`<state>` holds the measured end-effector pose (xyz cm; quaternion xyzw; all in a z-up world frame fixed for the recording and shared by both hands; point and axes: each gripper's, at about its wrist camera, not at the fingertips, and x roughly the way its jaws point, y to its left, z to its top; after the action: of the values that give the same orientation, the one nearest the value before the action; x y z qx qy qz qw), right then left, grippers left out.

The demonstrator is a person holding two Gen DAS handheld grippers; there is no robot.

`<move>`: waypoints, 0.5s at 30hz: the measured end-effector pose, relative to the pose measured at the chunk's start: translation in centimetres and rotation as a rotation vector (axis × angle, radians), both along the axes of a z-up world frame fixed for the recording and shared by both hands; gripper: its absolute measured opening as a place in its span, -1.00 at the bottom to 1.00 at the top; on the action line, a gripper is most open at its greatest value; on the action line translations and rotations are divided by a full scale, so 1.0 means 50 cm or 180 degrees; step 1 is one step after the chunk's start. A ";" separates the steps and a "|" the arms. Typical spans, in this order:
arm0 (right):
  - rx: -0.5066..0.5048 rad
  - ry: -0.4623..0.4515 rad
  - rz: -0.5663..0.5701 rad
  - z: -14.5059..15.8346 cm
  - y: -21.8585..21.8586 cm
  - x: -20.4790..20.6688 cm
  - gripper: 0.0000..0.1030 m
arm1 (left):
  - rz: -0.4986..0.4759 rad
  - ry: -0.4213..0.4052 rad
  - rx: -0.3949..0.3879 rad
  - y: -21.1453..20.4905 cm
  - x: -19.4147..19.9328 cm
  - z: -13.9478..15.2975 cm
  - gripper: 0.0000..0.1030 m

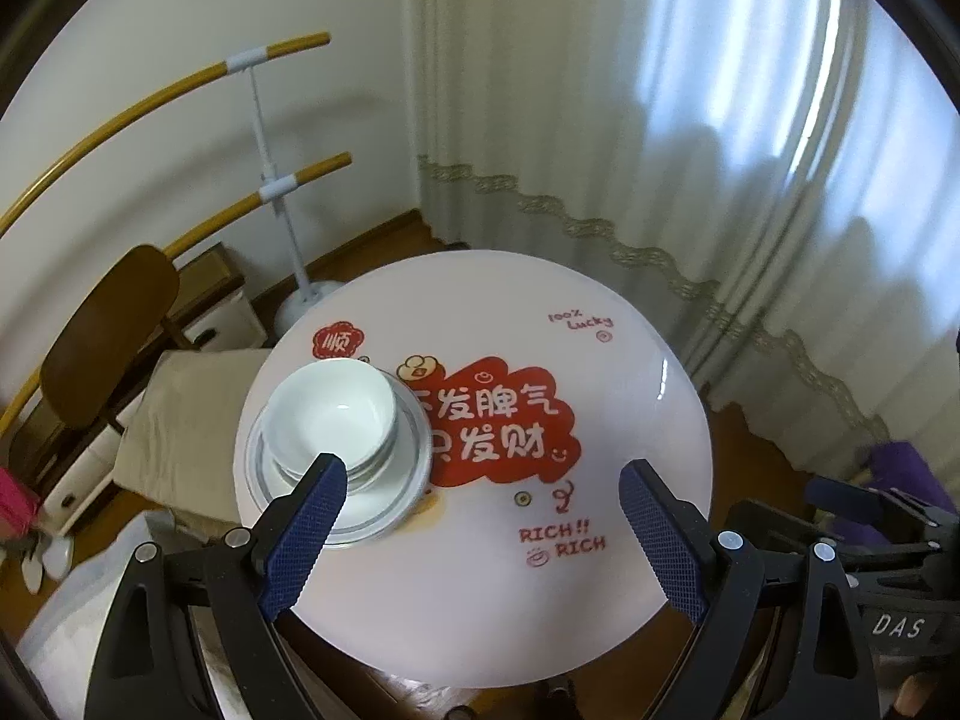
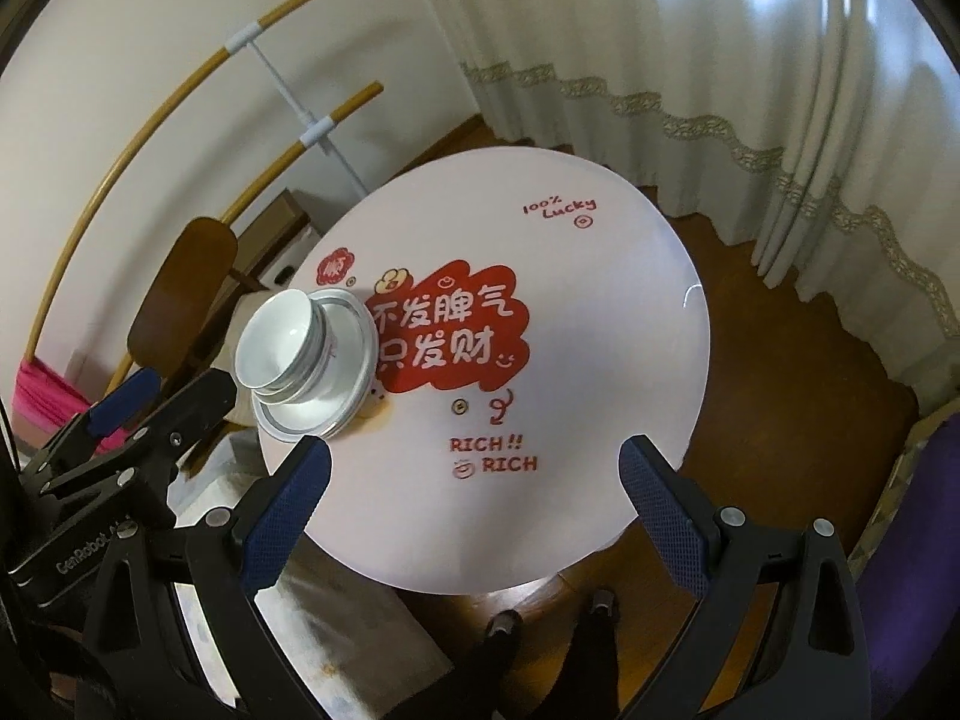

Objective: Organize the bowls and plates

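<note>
Blue, cross-hatched pads lined the black fingers of both claws, and each claw stood spread wide with nothing between its fingers. The left claw [image 1: 483, 486] hung tilted down over the near part of the round white tabletop [image 1: 630, 372], its left finger [image 1: 306, 522] crossing in front of the crockery without clearly touching it. The right claw [image 2: 474, 468] hovered likewise above the near rim of the tabletop, empty, with the left claw showing at its left side, off the table's edge.

Beyond the fingers, toward the left edge of the tabletop, stood the stack of white bowls [image 1: 330, 414], nested one inside another and set on a stack of white plates with grey rims [image 1: 408, 480]. The whole pile sat just beside a large red cloud-shaped print with white Chinese characters [image 1: 498, 426], its right side overlapping the print's left edge. Small red lettering reading "RICH!! RICH" [image 1: 561, 540] lay nearer the claws, and "100% Lucky" [image 1: 579, 319] sat at the far side. The rest of the surface was bare.

Past the table, a brown wooden chair back [image 1: 111, 330] stood at the left, behind it a white stand with yellow curved rails [image 1: 273, 180] against a pale wall. Cream curtains with a lace band [image 1: 660, 120] hung at the right, above a dark wooden floor [image 2: 780, 372].
</note>
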<state>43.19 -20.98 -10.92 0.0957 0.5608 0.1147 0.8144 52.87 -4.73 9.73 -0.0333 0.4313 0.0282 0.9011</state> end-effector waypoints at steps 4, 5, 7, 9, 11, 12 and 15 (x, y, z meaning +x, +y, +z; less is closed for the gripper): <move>-0.0038 -0.0186 -0.0214 0.007 0.039 -0.064 0.91 | -0.0202 -0.0175 -0.0006 0.058 -0.063 0.000 0.73; -0.0046 -0.0233 -0.0247 0.008 0.047 -0.077 0.91 | -0.0231 -0.0241 0.0023 0.072 -0.082 0.001 0.73; -0.0051 -0.0327 -0.0298 0.010 0.062 -0.106 0.91 | -0.0252 -0.0310 0.0021 0.093 -0.112 -0.004 0.73; -0.0082 -0.0396 -0.0332 0.011 0.072 -0.127 0.91 | -0.0257 -0.0383 -0.0021 0.114 -0.147 -0.012 0.76; -0.0120 -0.0488 -0.0318 0.010 0.085 -0.153 0.91 | -0.0234 -0.0482 -0.0036 0.131 -0.187 -0.024 0.80; -0.0160 -0.0527 -0.0305 0.008 0.089 -0.163 0.91 | -0.0237 -0.0523 -0.0048 0.134 -0.203 -0.032 0.81; -0.0296 -0.0707 -0.0222 -0.004 0.102 -0.200 0.92 | -0.0226 -0.0684 -0.0081 0.139 -0.253 -0.063 0.83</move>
<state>33.20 -15.90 -11.10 0.0639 0.4682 0.0701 0.8785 40.23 2.20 6.58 -0.0322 0.3334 -0.0130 0.9421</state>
